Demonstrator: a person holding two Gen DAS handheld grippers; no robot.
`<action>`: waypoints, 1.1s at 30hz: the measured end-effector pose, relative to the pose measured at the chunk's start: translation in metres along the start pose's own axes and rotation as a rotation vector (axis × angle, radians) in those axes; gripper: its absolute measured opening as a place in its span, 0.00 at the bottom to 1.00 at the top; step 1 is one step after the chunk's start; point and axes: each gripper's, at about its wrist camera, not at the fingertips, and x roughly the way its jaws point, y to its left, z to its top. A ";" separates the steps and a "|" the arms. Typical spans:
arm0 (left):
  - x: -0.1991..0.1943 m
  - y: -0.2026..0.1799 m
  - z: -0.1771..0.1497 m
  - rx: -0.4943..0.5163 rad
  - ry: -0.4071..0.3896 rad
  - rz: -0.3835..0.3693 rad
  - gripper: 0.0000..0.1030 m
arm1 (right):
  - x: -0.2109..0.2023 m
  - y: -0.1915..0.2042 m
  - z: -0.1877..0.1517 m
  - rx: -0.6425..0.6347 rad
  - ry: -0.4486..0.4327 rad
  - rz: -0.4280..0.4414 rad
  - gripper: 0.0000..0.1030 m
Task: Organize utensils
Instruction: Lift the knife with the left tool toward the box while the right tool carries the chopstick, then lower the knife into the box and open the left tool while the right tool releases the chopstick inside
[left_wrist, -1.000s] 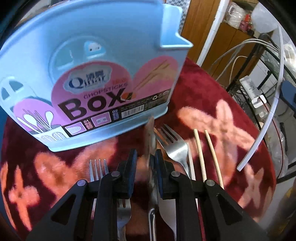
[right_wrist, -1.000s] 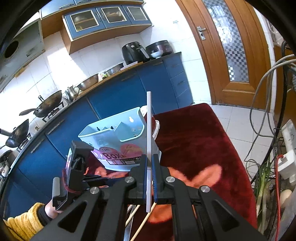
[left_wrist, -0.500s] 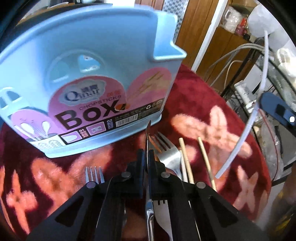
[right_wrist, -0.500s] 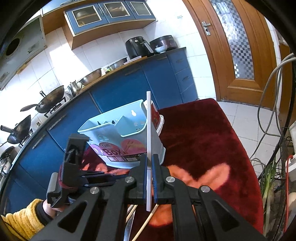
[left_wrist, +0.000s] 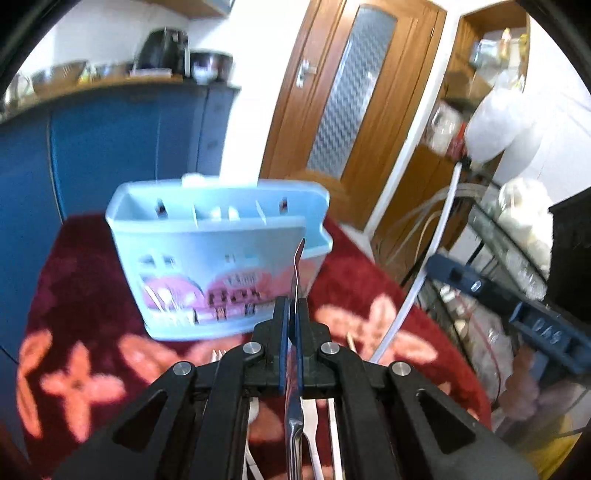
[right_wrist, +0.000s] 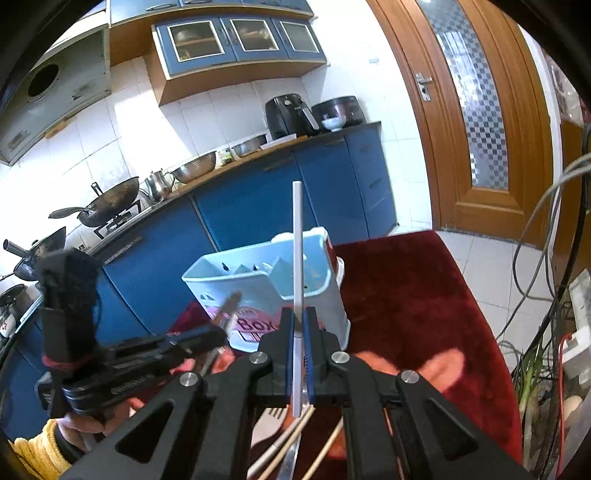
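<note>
A light blue chopsticks box (left_wrist: 207, 266) with several compartments stands on the red flowered cloth (left_wrist: 77, 295). My left gripper (left_wrist: 293, 306) is shut on a thin metal knife (left_wrist: 297, 266), seen edge-on and lifted off the cloth, its tip up in front of the box. My right gripper (right_wrist: 298, 317) is shut on a white chopstick (right_wrist: 297, 240) held upright before the box (right_wrist: 258, 291). The right wrist view shows the left gripper (right_wrist: 218, 332) low at the left, in a hand with a yellow sleeve. The white chopstick (left_wrist: 424, 266) also shows at the right of the left wrist view.
A fork (right_wrist: 275, 411) and wooden chopsticks (right_wrist: 295, 435) lie on the cloth under the grippers. Blue kitchen cabinets (right_wrist: 258, 206) stand behind the table, a wooden door (right_wrist: 480, 110) to the right. Cables and a wire rack (left_wrist: 509, 236) crowd the table's right side.
The left gripper closed on the knife, lifted it off the cloth and tipped upward, so the box's open top now shows. The right gripper shifted slightly with its white chopstick.
</note>
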 end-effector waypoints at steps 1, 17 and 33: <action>-0.006 0.000 0.004 0.005 -0.025 0.002 0.01 | -0.001 0.004 0.003 -0.009 -0.008 -0.004 0.06; -0.035 0.052 0.111 -0.019 -0.311 0.089 0.01 | 0.020 0.027 0.061 -0.094 -0.090 -0.055 0.06; 0.006 0.108 0.144 -0.080 -0.569 0.300 0.01 | 0.081 0.022 0.083 -0.150 -0.124 -0.114 0.06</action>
